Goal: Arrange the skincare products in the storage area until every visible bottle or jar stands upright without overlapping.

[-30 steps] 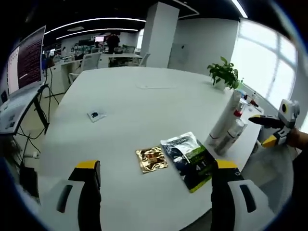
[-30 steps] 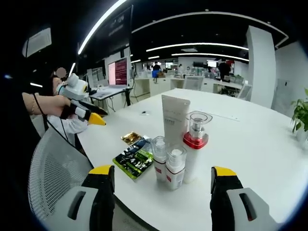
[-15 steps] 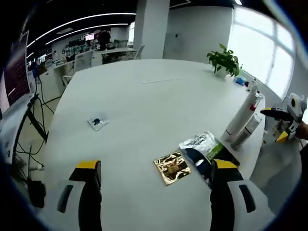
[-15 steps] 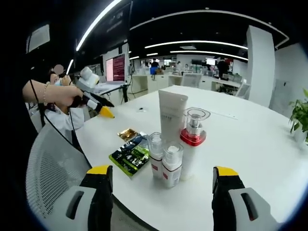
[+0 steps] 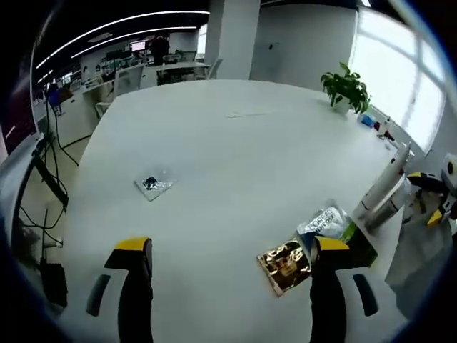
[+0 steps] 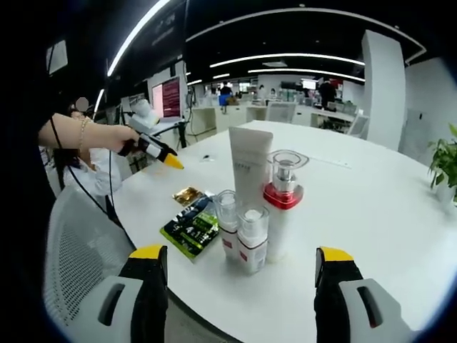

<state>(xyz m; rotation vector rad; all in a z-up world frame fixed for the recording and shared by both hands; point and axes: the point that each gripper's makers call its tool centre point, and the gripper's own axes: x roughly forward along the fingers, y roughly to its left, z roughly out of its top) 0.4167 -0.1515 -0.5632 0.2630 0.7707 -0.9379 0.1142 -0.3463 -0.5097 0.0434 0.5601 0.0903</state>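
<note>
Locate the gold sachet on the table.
In the left gripper view the gold sachet lies flat near the table's near edge, touching the dark green packet. In the right gripper view it lies just beyond that packet, left of the bottles.

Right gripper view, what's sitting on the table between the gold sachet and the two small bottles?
In the right gripper view, a dark and green packet lies flat between the gold sachet and the two small bottles, on the white table.

Both hand-held grippers [image 5: 223,250] [image 6: 240,261] agape, empty.
</note>
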